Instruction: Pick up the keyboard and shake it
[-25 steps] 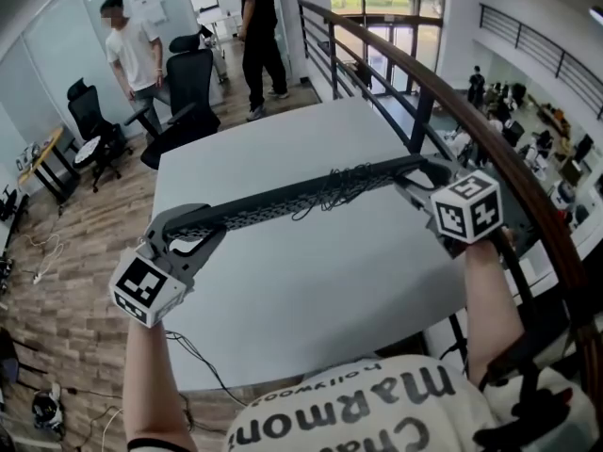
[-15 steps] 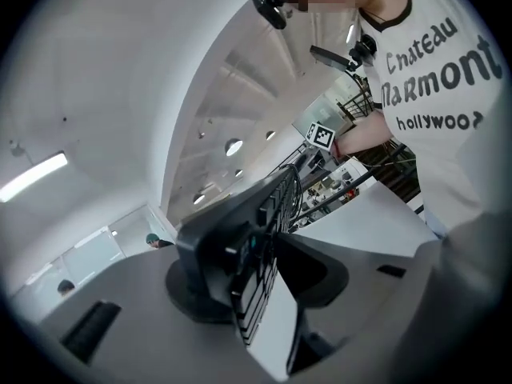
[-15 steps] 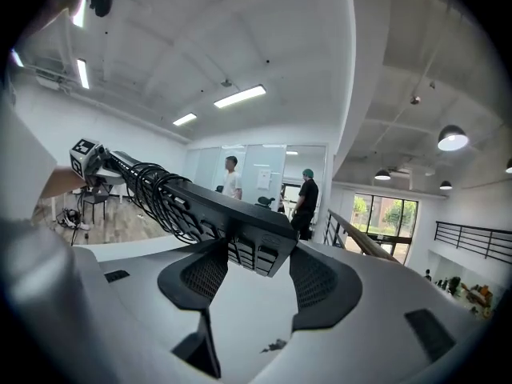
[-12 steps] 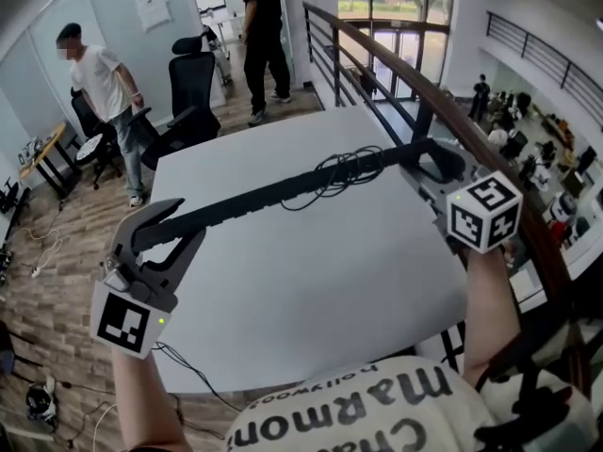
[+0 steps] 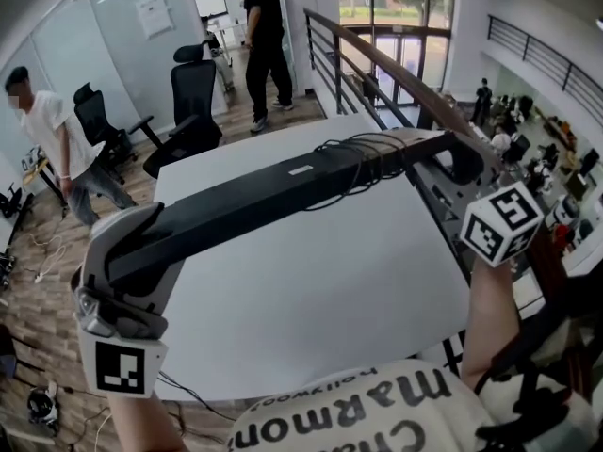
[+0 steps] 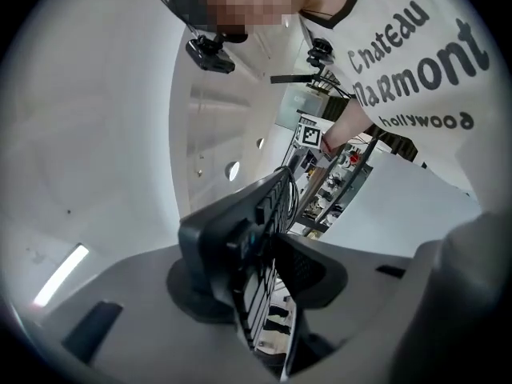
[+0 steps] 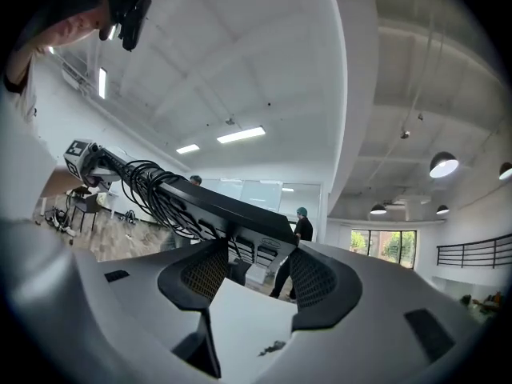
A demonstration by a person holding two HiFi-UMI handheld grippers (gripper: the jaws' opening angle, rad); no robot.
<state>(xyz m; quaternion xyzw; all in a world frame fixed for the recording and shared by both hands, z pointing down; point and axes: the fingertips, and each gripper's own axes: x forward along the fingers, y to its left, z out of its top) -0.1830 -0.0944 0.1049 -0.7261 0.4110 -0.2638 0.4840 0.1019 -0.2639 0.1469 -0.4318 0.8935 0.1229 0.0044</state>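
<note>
A long black keyboard (image 5: 273, 194) hangs in the air above the white table (image 5: 311, 290), its flat underside turned up toward the head view. Its black cable (image 5: 363, 158) is coiled round the right part. My left gripper (image 5: 132, 252) is shut on the keyboard's left end, and its jaws have just closed a little further on it. In the left gripper view the keyboard (image 6: 260, 222) stands on edge between the pads, keys showing. My right gripper (image 5: 452, 163) is shut on the right end. In the right gripper view the keyboard (image 7: 224, 210) runs away from the jaws.
A dark railing (image 5: 396, 73) runs along the table's right side, with a drop to a lower floor beyond. Black office chairs (image 5: 193, 92) stand past the table's far left corner. A person in white (image 5: 47, 130) and a person in black (image 5: 264, 26) are behind.
Both grippers have lifted the keyboard higher and rolled it, so its underside now faces the head view instead of its edge. The person in white has walked to the left.
</note>
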